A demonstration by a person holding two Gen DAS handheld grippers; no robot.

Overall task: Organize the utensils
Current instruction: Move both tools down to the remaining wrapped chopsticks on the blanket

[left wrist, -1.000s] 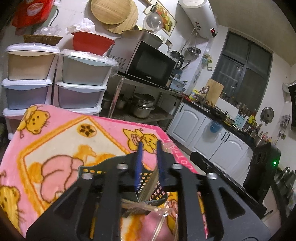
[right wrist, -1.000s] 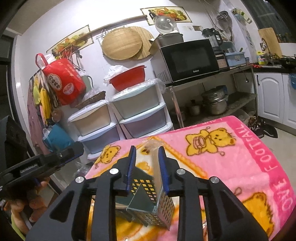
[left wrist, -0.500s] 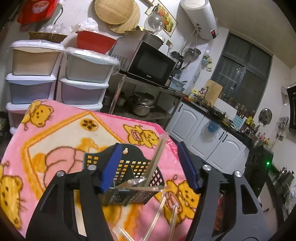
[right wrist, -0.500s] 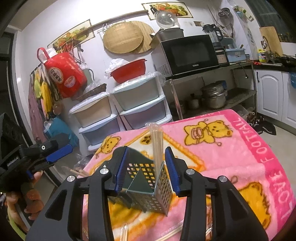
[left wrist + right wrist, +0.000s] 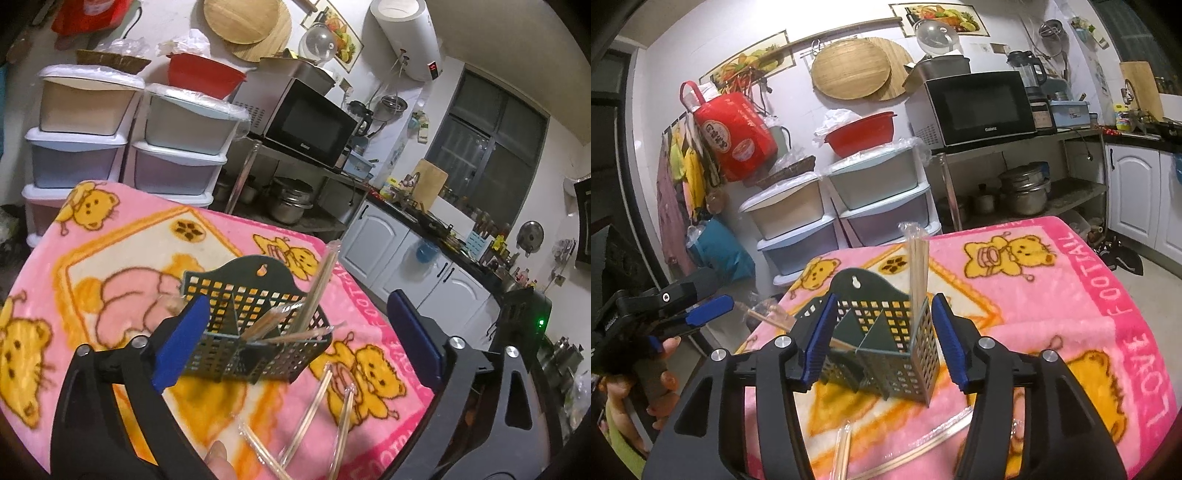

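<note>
A dark green perforated utensil caddy (image 5: 255, 328) stands on the pink bear blanket (image 5: 122, 258); it also shows in the right wrist view (image 5: 886, 343). Wrapped chopstick pairs stand and lean inside it (image 5: 317, 284) (image 5: 918, 269). More wrapped chopsticks lie loose on the blanket in front (image 5: 314, 413) (image 5: 934, 443). My left gripper (image 5: 295, 339) is open and empty, jaws wide on either side of the caddy. My right gripper (image 5: 886, 339) is open and empty, jaws either side of the caddy. The left gripper also appears at the left of the right wrist view (image 5: 701, 306).
Stacked plastic drawers (image 5: 122, 140) stand beyond the blanket's far edge. A metal shelf with a microwave (image 5: 306, 125) and pots (image 5: 291, 199) is behind. White cabinets (image 5: 413, 266) line the right side. The blanket's edge drops off on the right (image 5: 1126, 332).
Both grippers have opened and let go of the chopsticks they held, which now rest in the caddy. Both have drawn back a little from the caddy.
</note>
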